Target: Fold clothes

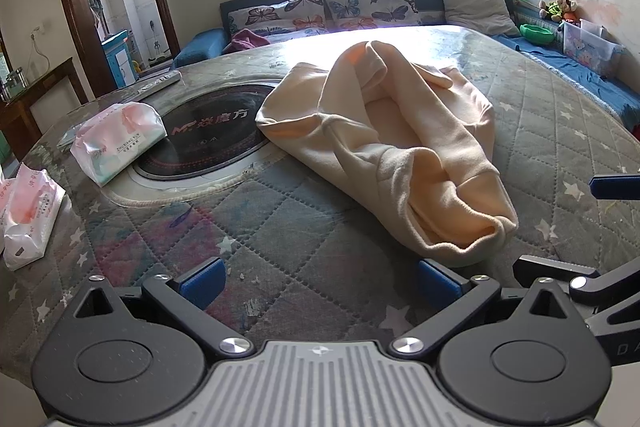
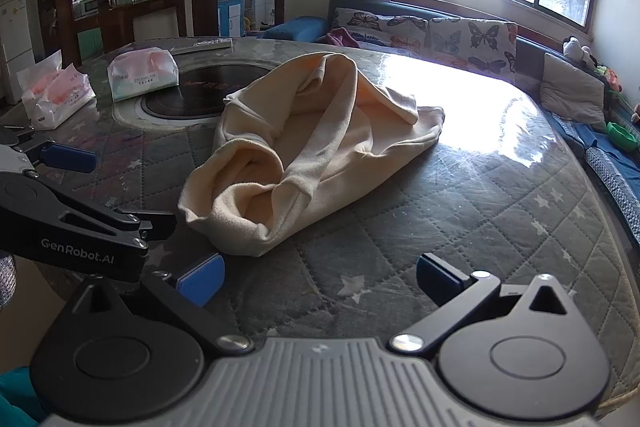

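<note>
A cream, peach-tinted garment [image 1: 384, 147] lies crumpled in a loose heap on the quilted table cover [image 1: 280, 227]. It also shows in the right wrist view [image 2: 304, 147]. My left gripper [image 1: 320, 283] is open and empty, just short of the garment's near edge, which lies by its right finger. My right gripper [image 2: 320, 279] is open and empty, with the garment's near end just beyond its left finger. The left gripper's body shows at the left of the right wrist view [image 2: 76, 223].
A round black cooktop [image 1: 208, 131] is set into the table behind the garment. Two tissue packs [image 1: 116, 139] [image 1: 28, 215] lie at the left. A sofa with butterfly cushions [image 1: 360, 3] stands beyond the table.
</note>
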Motion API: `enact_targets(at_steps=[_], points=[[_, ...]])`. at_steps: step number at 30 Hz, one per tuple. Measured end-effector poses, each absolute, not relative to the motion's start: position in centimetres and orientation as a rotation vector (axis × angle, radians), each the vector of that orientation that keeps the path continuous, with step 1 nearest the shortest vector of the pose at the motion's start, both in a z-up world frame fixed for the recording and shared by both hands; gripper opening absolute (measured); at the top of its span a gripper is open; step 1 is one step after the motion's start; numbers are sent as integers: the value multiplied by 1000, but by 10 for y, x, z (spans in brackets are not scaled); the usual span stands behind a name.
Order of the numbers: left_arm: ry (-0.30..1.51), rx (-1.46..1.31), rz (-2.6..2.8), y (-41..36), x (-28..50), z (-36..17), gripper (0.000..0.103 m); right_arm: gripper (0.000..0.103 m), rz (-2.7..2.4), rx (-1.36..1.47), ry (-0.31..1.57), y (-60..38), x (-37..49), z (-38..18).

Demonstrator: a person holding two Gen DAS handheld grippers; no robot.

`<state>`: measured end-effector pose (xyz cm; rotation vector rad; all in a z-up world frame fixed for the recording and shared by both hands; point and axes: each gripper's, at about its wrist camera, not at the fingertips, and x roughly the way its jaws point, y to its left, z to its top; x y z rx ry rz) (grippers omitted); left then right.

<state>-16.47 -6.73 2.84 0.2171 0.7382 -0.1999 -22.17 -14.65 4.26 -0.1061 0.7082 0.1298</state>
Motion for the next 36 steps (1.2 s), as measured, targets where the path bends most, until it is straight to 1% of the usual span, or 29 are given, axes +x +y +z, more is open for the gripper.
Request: enact_targets(at_steps=[23,36], points=[[744,217,-214,-69,-160,31,103,103,131,-108,712,-144,-215,46],[726,206,-218,-65,-136,51,103,103,152,-96,689,-147,-191,63]])
